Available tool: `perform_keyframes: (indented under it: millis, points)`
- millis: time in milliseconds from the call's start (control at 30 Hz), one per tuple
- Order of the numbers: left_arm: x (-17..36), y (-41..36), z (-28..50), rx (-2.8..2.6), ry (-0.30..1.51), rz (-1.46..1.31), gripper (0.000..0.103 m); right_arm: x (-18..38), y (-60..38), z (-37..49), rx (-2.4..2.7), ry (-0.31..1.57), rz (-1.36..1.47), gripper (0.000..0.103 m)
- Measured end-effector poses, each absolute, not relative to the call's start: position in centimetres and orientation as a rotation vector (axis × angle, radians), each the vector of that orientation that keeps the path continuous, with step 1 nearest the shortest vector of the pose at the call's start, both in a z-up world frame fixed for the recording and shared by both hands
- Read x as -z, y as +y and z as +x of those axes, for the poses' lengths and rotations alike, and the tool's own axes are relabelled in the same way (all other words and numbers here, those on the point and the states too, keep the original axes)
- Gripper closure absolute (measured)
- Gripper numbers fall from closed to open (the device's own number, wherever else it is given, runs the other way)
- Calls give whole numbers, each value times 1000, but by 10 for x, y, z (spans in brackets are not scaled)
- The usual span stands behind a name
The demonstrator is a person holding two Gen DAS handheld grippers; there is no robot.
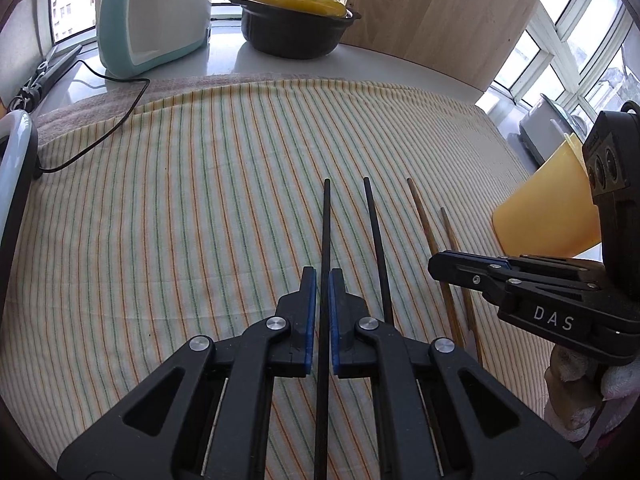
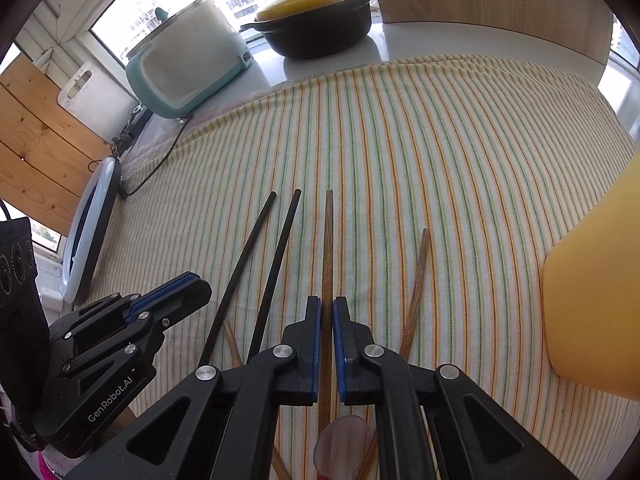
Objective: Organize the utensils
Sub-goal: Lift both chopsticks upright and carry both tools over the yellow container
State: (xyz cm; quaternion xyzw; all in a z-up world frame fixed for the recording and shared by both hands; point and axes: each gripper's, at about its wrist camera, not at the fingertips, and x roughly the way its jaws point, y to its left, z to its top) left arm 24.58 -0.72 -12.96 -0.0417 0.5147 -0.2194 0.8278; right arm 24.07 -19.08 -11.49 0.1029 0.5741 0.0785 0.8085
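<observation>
Two black chopsticks and two brown wooden chopsticks lie side by side on the striped cloth point(image 1: 180, 200). My left gripper point(image 1: 322, 276) is shut on the left black chopstick point(image 1: 326, 220); the other black chopstick point(image 1: 374, 232) lies just right of it. My right gripper point(image 2: 327, 304) is shut on a brown wooden chopstick point(image 2: 328, 240); the second brown chopstick point(image 2: 418, 272) lies to its right. The right gripper also shows in the left wrist view point(image 1: 436, 266), over the brown chopsticks point(image 1: 420, 212). The left gripper shows at the left of the right wrist view point(image 2: 200, 284). A pinkish spoon bowl point(image 2: 342, 444) lies under the right gripper.
A yellow plastic container point(image 1: 536, 208) stands at the right, also in the right wrist view point(image 2: 596, 300). At the back are a black pot with yellow lid point(image 1: 296, 20), a teal rice cooker point(image 1: 152, 20) with its cord point(image 1: 120, 120), and a wooden board point(image 1: 440, 12).
</observation>
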Motion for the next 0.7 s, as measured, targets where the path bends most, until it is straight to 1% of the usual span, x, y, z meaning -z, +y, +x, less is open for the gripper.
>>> perform_keyframes:
  millis: [33,100,233,267,333,367,567,700]
  points:
    - [130,-9,248,462,1096,-84,95,114,-190,239,-172,1225,218,99]
    - [132,-16,251,456,1107,-58,80,111,-190,237,-178,1222,215,99]
    - [140,-32,258,417,1145,6,80,108,-191,233,-186,1217,219,99]
    - [142,-35,260,405,1151,22,80,107,-191,233,-187,1215,219,99]
    - [144,-39,261,375,1132,72,95,106,-192,231,-190,1211,223,99]
    - [144,-40,261,366,1125,88,100,106,-192,230,-193,1210,223,99]
    - [137,-21,259,361,1100,7,100,98,-189,222,-225,1188,211,99]
    - [118,-1,248,364,1043,-45,100,86,-186,216,-250,1157,207,99]
